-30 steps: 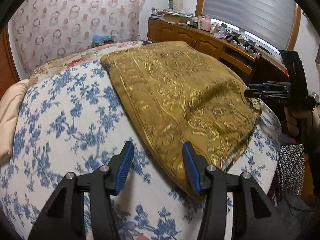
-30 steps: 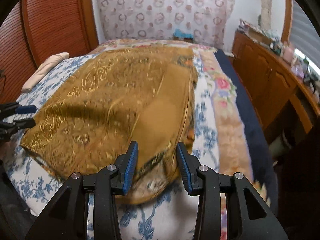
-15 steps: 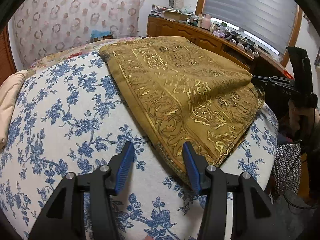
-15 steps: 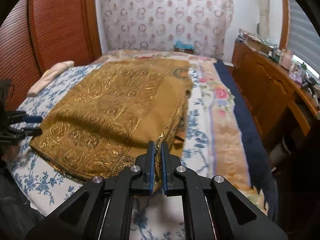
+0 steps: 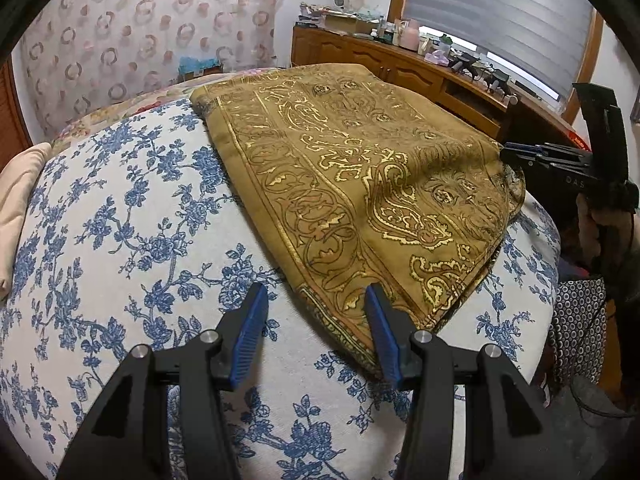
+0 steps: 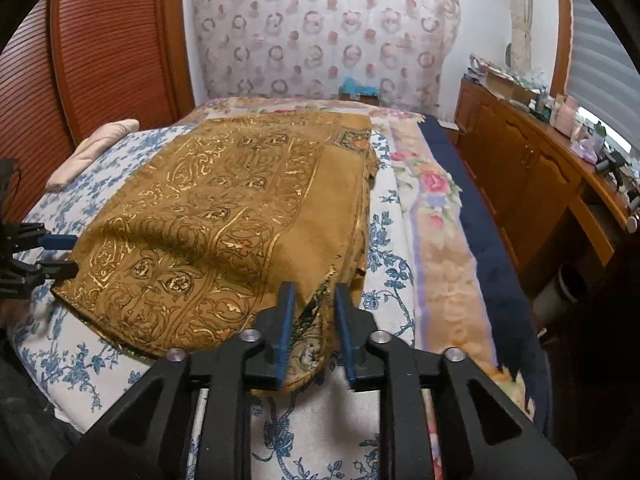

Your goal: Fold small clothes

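At the bed's near edge, left gripper (image 5: 316, 330) open, jaws wide astride the gold patterned cloth (image 5: 360, 184) edge. Right gripper (image 6: 314, 330) parted, cloth corner between its fingers. One cloth, folded, on blue-floral bedspread (image 5: 120, 240). "OAS" partly readable on right gripper's body. Wooden cabinets (image 6: 520, 160), window blinds (image 5: 500, 12).

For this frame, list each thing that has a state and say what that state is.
Gold-patterned mustard cloth: folded over, lying on the bed, near corner slightly raised.
Left gripper: open, at the cloth's edge, gripping nothing.
Right gripper: partly open, cloth corner between its fingers, grip not evident.
Grey window blind: lowered most of the way.
Cream folded fabric: lying on the bed's far side.
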